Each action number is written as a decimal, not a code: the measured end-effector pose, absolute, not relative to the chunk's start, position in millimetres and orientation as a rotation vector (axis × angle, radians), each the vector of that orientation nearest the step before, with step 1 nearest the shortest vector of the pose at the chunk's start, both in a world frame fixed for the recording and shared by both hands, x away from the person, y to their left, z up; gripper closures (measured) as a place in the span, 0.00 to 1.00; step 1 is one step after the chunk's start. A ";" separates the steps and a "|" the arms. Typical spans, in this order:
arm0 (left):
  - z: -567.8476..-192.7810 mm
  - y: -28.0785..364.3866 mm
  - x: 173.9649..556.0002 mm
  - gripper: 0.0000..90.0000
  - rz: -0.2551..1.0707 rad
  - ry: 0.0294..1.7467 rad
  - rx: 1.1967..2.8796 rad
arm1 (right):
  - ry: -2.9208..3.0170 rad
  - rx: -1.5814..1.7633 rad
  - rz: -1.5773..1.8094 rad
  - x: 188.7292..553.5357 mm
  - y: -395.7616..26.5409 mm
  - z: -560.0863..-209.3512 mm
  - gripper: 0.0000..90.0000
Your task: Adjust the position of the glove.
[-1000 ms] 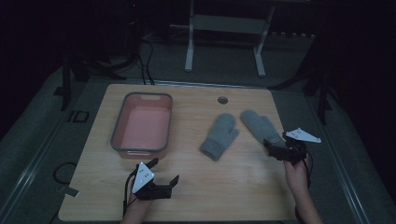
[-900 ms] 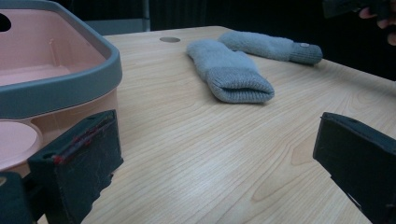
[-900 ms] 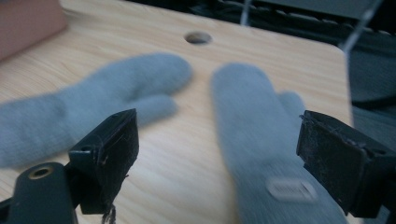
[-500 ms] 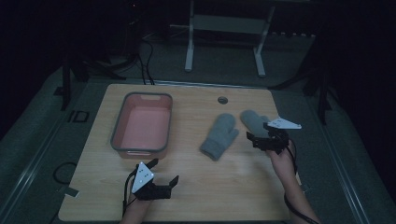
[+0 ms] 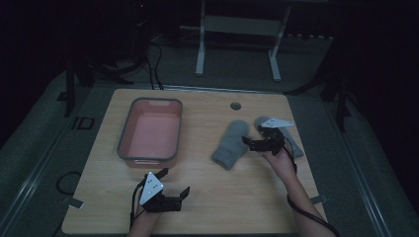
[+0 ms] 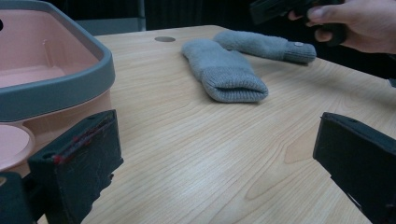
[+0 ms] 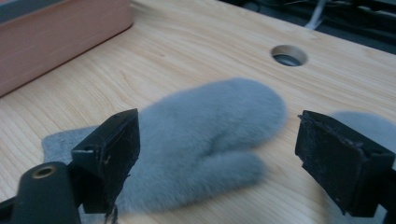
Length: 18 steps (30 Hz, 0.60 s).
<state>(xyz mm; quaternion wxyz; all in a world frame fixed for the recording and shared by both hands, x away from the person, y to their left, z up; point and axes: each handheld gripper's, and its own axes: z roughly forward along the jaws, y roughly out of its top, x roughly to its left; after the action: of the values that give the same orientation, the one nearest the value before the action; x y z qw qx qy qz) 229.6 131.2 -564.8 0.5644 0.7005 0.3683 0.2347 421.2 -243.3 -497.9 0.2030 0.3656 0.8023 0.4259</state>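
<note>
Right gripper (image 5: pixel 253 143) hovers open over the nearer grey mitten (image 5: pixel 231 143).
That mitten lies flat mid-tabletop (image 5: pixel 217 197), the second mitten (image 6: pixel 264 45) just beside it; the left gripper (image 5: pixel 174 182) rests open near the pink tub (image 5: pixel 149 134).

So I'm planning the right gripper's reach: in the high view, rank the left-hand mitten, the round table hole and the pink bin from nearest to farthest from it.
1. Left-hand mitten, just beside the right gripper.
2. Round table hole, toward the far edge.
3. Pink bin, across the table's left half.
</note>
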 end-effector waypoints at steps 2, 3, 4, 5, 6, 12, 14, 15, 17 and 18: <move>-564.6 131.6 229.7 0.02 0.550 0.870 1.646 | 2.258 1.010 1.177 426.5 -236.0 -500.5 0.16; -564.5 131.9 229.6 0.01 0.550 0.869 1.645 | 2.265 1.001 1.165 429.7 -231.7 -502.3 0.17; -564.2 132.2 229.5 0.02 0.548 0.869 1.644 | 2.268 0.997 1.156 431.4 -229.0 -503.4 0.18; -564.0 132.3 229.3 0.02 0.547 0.869 1.639 | 2.281 0.987 1.155 433.9 -225.8 -505.0 0.18; -563.9 132.5 229.2 0.02 0.547 0.870 1.639 | 2.289 0.979 1.151 436.3 -222.8 -506.6 0.18; -563.5 133.4 228.5 0.02 0.541 0.870 1.637 | 2.349 0.976 1.108 451.3 -208.3 -517.9 0.19; -563.6 133.5 228.5 0.02 0.541 0.871 1.637 | 2.365 0.973 1.100 454.8 -205.3 -521.3 0.21; -563.5 133.7 228.4 0.02 0.540 0.871 1.636 | 2.374 0.967 1.095 456.6 -203.5 -523.4 0.22; -563.5 133.8 228.3 0.02 0.541 0.873 1.638 | 2.393 0.969 1.074 460.9 -200.1 -528.9 0.22; -563.6 133.9 228.3 0.02 0.540 0.872 1.638 | 2.402 0.970 1.073 462.1 -199.3 -530.7 0.23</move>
<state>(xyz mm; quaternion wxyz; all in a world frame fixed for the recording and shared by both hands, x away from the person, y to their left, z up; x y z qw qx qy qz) 228.3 133.9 -563.6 0.5684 0.6972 0.3715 0.2299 462.1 -199.3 -530.7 0.1682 0.3411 0.8445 0.3771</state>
